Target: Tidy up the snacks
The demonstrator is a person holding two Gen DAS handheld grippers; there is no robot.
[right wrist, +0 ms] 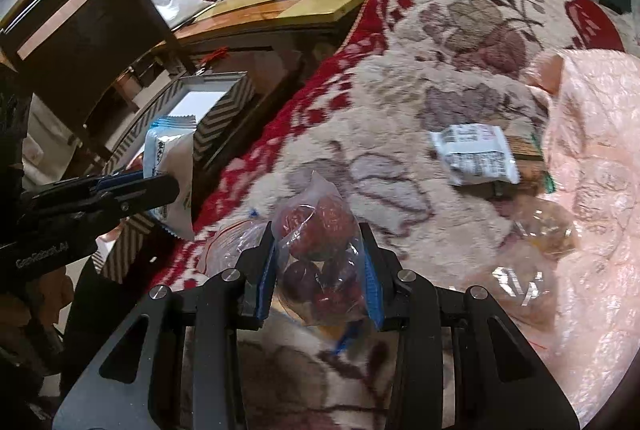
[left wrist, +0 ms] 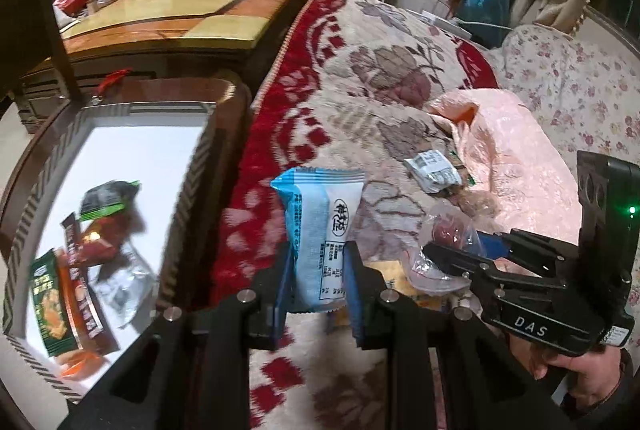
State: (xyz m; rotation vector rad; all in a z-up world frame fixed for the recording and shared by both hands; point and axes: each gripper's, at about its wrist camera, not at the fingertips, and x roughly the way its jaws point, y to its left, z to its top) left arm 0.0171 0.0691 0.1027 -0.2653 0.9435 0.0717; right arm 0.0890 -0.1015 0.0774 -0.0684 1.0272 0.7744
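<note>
The left gripper [left wrist: 316, 286] is clamped on a blue packet [left wrist: 320, 234], which is held upright between the blue pads above the blanket [left wrist: 360, 78]. The right gripper [right wrist: 320, 270] is closed on a clear bag of dates [right wrist: 320, 246], its top corner standing up past the fingertips. In the left wrist view the right gripper is seen at the right, with the bag at its tip and a hand [left wrist: 588, 382] on its grip. In the right wrist view the left gripper [right wrist: 160, 186] is seen at the left with the blue packet in its jaws, just in front of the box.

To the left of the blanket, a box [left wrist: 40, 198] with a zigzag-patterned rim and a white floor is seen on a dark wooden surface. Several snacks [left wrist: 84, 262] are lying in it: green, red-brown and silver wrappers, partly overlapping. Farther out on the blanket, to the right, a white packet [right wrist: 474, 154] is lying flat at the edge of a pink plastic bag [right wrist: 592, 158]. Another clear wrapper [right wrist: 548, 230] rests on that pink bag, nearer. A wooden table [left wrist: 192, 14] stands at the far side, beyond the box.
</note>
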